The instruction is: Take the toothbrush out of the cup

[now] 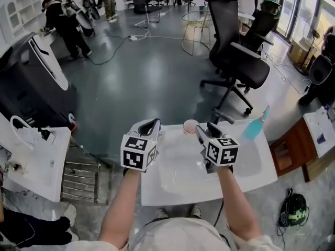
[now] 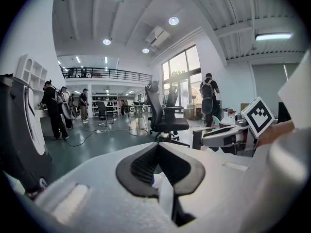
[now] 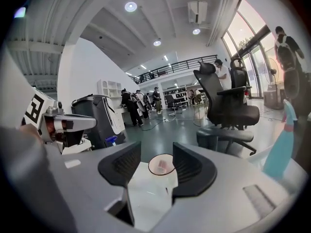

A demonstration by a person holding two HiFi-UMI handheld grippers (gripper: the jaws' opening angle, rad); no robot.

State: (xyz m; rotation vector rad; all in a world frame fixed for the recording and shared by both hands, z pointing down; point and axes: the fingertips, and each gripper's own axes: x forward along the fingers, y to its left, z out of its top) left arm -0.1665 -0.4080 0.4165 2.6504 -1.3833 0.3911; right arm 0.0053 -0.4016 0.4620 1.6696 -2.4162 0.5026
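A pink cup (image 1: 191, 126) stands at the far edge of the white basin top (image 1: 246, 166). In the right gripper view the cup (image 3: 162, 165) sits just ahead, framed by my right gripper (image 3: 156, 149), which is open and holds nothing. A small pale shape lies inside the cup; I cannot make out a toothbrush. From the head camera, my right gripper (image 1: 207, 129) hovers just right of the cup. My left gripper (image 1: 155, 123) is to the cup's left, raised, its jaws meeting at the tips. The left gripper (image 2: 157, 146) points out over the floor, with no object clearly held.
A teal bottle (image 1: 255, 125) stands at the basin top's far right corner. Black office chairs (image 1: 235, 56) are beyond it. A white side unit (image 1: 42, 166) and a black machine (image 1: 31, 82) are on the left. People stand at the back.
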